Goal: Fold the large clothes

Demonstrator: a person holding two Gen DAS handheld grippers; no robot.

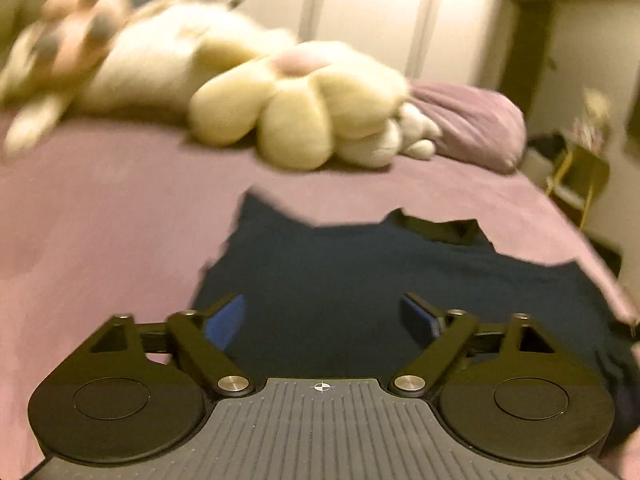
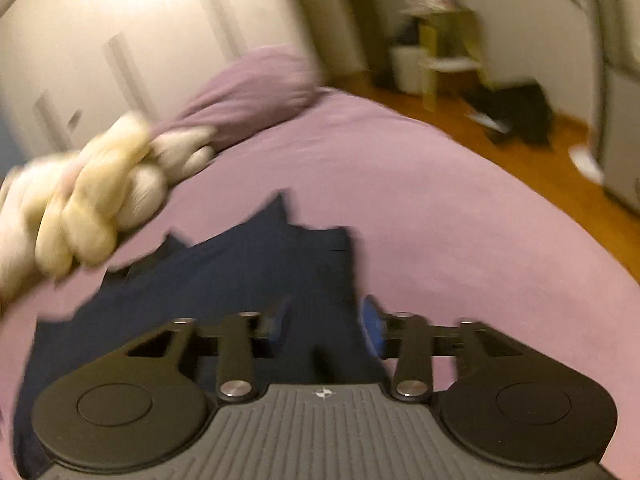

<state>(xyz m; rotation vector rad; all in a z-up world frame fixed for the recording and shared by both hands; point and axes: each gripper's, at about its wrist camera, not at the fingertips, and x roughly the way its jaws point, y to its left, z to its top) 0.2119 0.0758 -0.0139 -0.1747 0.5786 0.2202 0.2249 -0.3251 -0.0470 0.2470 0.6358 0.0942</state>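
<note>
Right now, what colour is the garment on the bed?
Dark navy blue, plain: the garment shows best in the left wrist view.

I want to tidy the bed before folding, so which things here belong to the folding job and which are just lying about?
For the job:
- navy garment, spread on the bed
- left tongs, open
- right tongs, open

Lying about:
- flower-shaped plush
- cream plush toy
- purple pillow
- purple bedsheet

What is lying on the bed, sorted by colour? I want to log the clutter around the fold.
Dark navy: 1, the garment.
Cream: 2, the flower-shaped plush and the big plush animal behind it; a smaller white plush seems tucked under the flower, too blurred to count.
Lilac: 1, the pillow, same colour as the bedspread.
Total: 4.
</note>
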